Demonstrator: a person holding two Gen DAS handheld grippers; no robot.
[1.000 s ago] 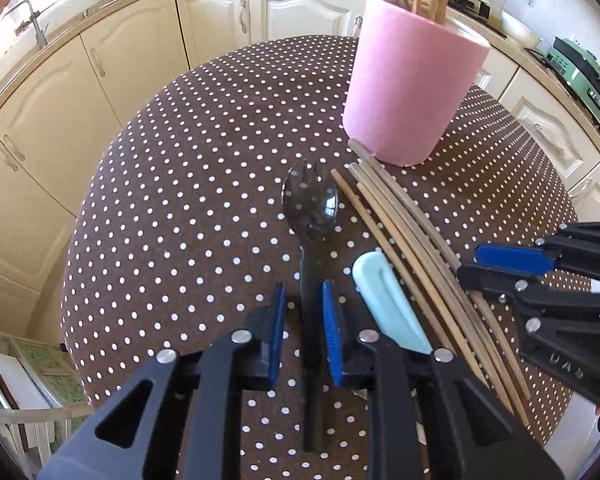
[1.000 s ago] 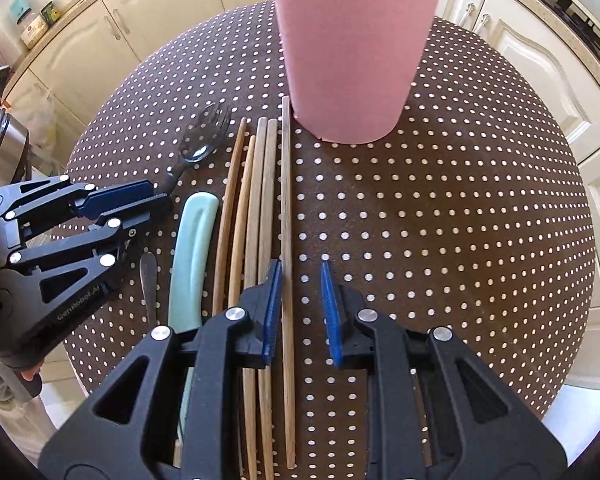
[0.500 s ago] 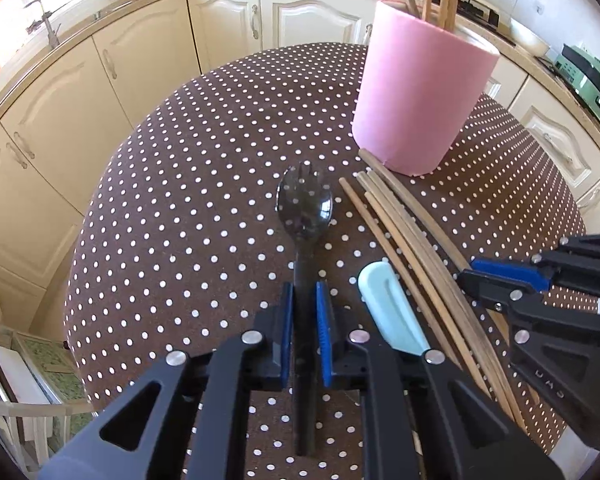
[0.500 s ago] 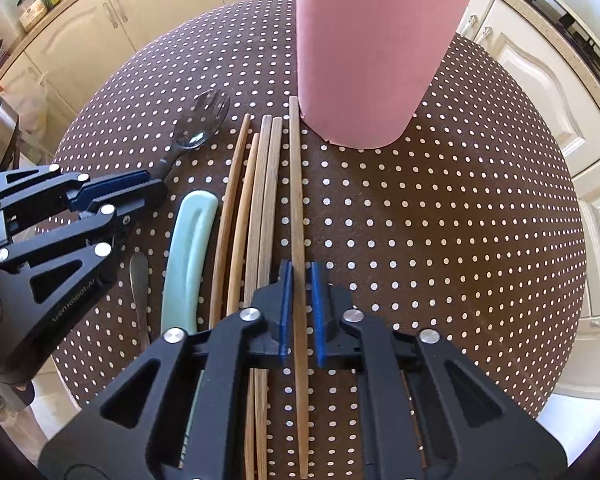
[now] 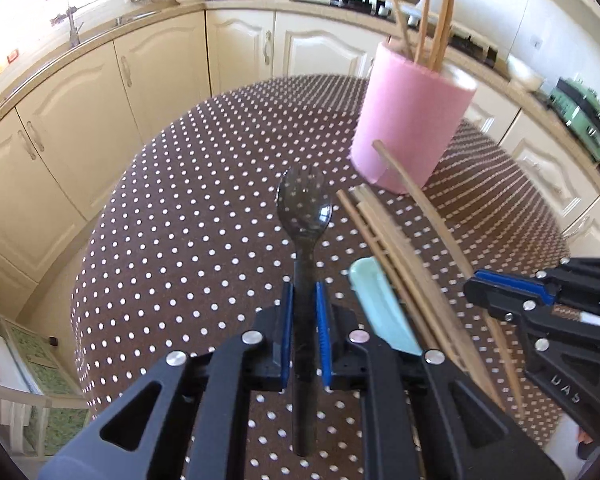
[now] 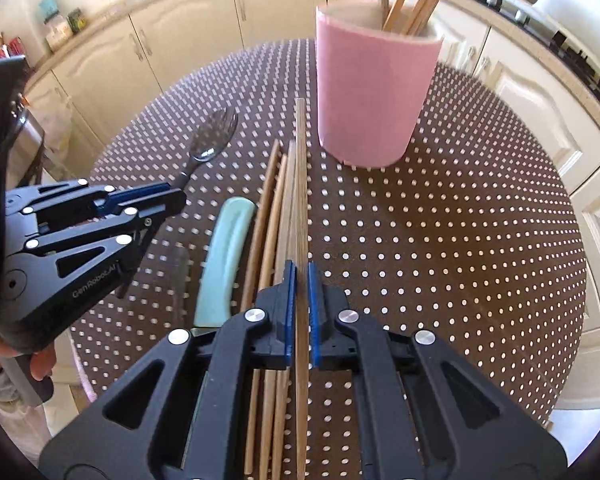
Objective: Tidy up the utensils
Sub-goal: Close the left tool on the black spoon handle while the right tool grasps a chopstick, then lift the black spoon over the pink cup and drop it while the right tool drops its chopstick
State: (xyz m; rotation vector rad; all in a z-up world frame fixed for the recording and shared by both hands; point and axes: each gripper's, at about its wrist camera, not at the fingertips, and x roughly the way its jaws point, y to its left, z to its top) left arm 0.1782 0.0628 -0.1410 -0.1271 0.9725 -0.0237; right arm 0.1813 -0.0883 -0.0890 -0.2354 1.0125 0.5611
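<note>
My left gripper [image 5: 304,292] is shut on the handle of a dark spork [image 5: 304,204] and holds it above the dotted table; it also shows in the right wrist view [image 6: 214,136]. My right gripper [image 6: 299,276] is shut on a wooden chopstick [image 6: 300,168] and lifts it clear of the others; in the left wrist view the chopstick [image 5: 416,196] tilts up toward the pink holder [image 5: 410,124]. The holder [image 6: 374,88] stands upright at the table's far side with several chopsticks in it. More chopsticks [image 6: 274,208] and a mint-handled utensil [image 6: 224,256] lie on the table between the grippers.
The round table [image 6: 440,240] has a brown cloth with white dots. Cream kitchen cabinets [image 5: 100,92] curve around it at the back and sides. The table edge drops off close behind both grippers.
Both grippers closed, the left on the spork handle, the right on one chopstick. Both have since lifted their utensils off the table and risen, with more of the kitchen in view.
</note>
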